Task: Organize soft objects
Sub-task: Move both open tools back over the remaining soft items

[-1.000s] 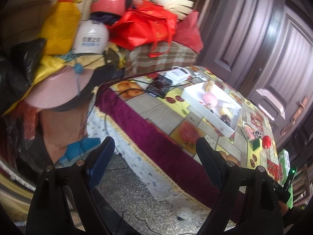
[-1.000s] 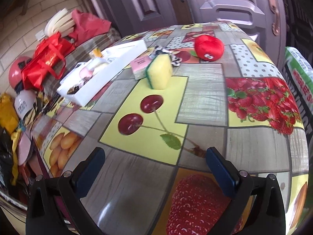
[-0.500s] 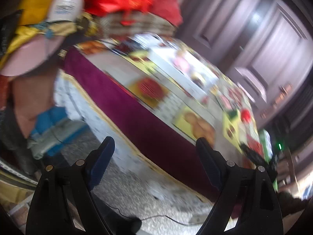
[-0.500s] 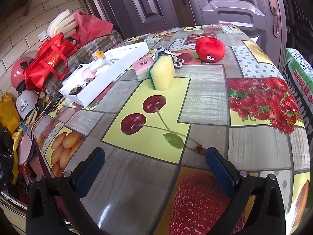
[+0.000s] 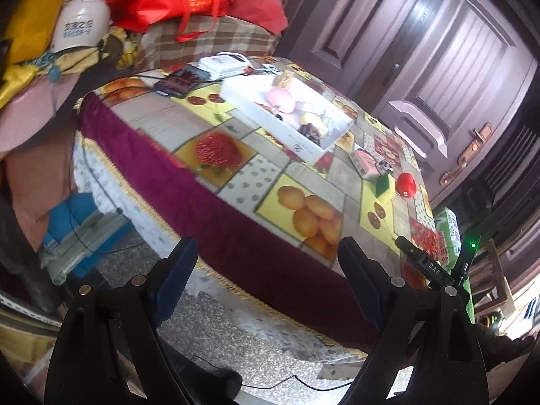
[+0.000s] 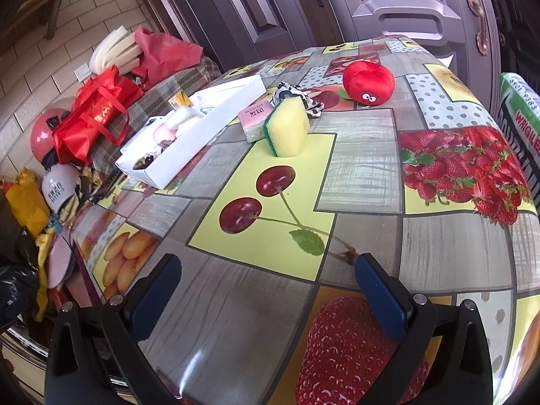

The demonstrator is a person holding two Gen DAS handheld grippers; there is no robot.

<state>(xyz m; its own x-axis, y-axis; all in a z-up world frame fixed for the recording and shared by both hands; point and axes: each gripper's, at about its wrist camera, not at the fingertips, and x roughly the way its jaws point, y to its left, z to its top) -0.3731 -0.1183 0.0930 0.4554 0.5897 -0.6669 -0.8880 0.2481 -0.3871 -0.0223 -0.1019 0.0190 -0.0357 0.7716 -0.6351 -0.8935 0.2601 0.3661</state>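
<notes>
The left tool (image 5: 266, 270), jaws wide and empty, has swung from the clutter toward the surface (image 5: 236, 182), an approach. The right tool (image 6: 270, 290) hovers wide, empty. The sponge (image 6: 288, 126) and red plush (image 6: 368, 82) lie beside the white tray (image 6: 189, 138), unsorted.

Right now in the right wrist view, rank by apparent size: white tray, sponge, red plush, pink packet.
1. white tray
2. yellow-green sponge and red plush: look alike, unranked
3. pink packet, partly hidden behind the sponge

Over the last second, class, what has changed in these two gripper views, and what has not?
The left gripper swung toward the table, still open and empty. The right gripper stayed open over the table; sponge, red plush toy and white tray did not move.
</notes>
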